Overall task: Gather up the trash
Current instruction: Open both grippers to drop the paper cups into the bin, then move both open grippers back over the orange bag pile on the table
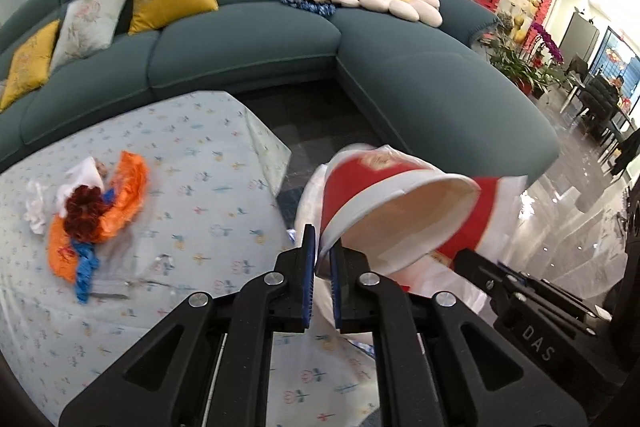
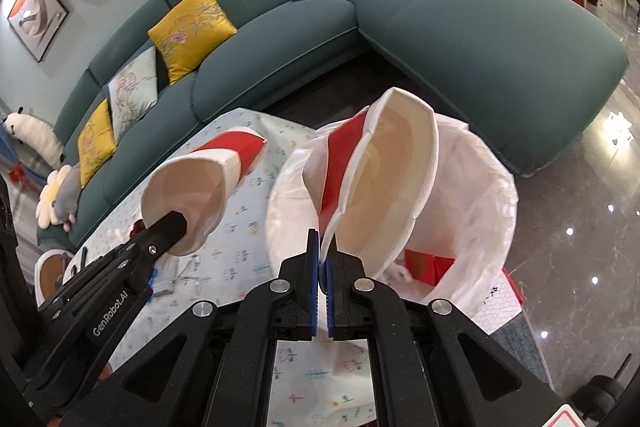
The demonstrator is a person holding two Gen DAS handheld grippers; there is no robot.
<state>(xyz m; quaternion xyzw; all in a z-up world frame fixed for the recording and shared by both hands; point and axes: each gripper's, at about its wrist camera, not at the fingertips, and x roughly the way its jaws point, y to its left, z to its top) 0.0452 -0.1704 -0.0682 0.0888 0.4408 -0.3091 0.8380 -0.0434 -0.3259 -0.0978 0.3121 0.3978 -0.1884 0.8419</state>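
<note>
Each gripper holds a red-and-white paper cup by its rim. In the left wrist view my left gripper [image 1: 323, 247] is shut on the rim of a tilted cup [image 1: 380, 195] above the table's corner and the white trash bag [image 1: 310, 195]. My right gripper [image 1: 470, 261] reaches in from the right with its own cup [image 1: 482, 215] mostly hidden. In the right wrist view my right gripper [image 2: 323, 243] pinches the rim of the second cup [image 2: 392, 187], which hangs over the open bag [image 2: 480, 207]. The left gripper [image 2: 178, 223] with its cup [image 2: 192, 187] is beside it, over the table.
A pile of orange, blue and white wrappers [image 1: 96, 215] lies on the table with the floral cloth [image 1: 180, 155]. Red scraps [image 2: 428, 263] lie inside the bag. A green corner sofa [image 1: 240, 59] stands behind the table. Glossy floor [image 2: 560, 227] stretches to the right.
</note>
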